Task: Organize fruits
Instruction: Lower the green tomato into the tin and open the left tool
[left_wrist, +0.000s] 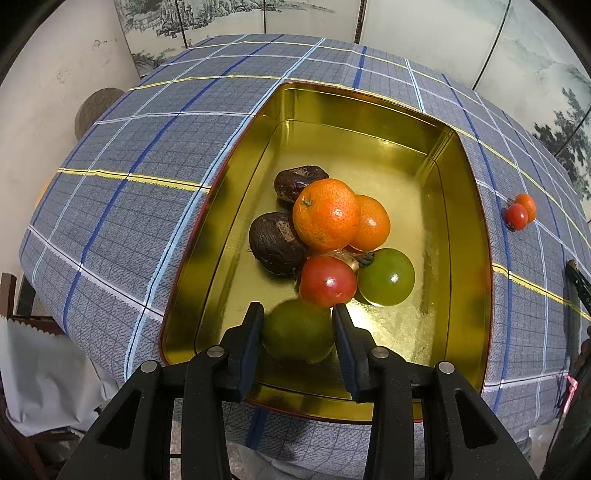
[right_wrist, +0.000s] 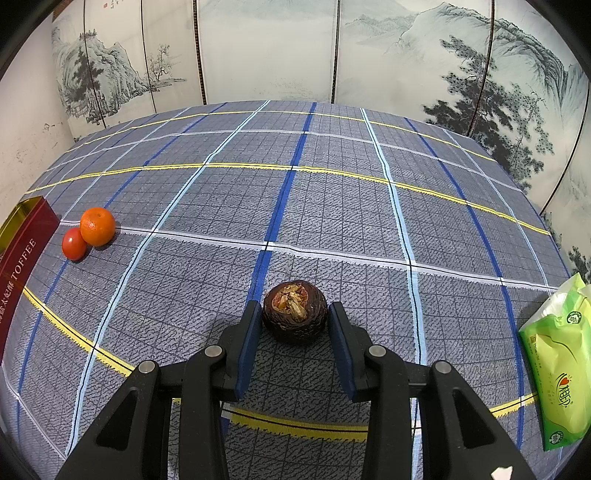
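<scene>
Over the near end of a gold-lined rectangular metal tin (left_wrist: 236, 155) with a dark red outside, the left gripper (left_wrist: 298, 312) has its jaws drawn in on a round green citrus fruit (left_wrist: 297, 332), the blue pads (left_wrist: 255, 332) pressing on both sides of it. Inside the tin lies a heap of fruit: two bright orange mandarins (left_wrist: 327, 214), the larger one resting against the smaller, two dark brown wrinkled round fruits (left_wrist: 273, 242), a glossy red tomato (left_wrist: 327, 281) and a second shiny green fruit (left_wrist: 387, 277), with the tomato just beyond the held green one. The tin sits on a table covered by a grey-blue checked cloth (left_wrist: 129, 184) with yellow, white and blue lines.

On the open cloth to the right of the tin, the right gripper (right_wrist: 291, 312) is narrowed around a dark brown wrinkled fruit with a torn orange top (right_wrist: 294, 314); its pads sit against the fruit's flanks, and whether the fruit rests on the cloth or is lifted off it I cannot tell. Near the tin's red wall, a small orange mandarin (right_wrist: 98, 226) and a small red tomato (right_wrist: 74, 243) lie touching each other. A green plastic packet of tissues (right_wrist: 557, 365) lies at the right edge of the table. A folding screen painted with mountains and pines (right_wrist: 424, 55) stands behind
</scene>
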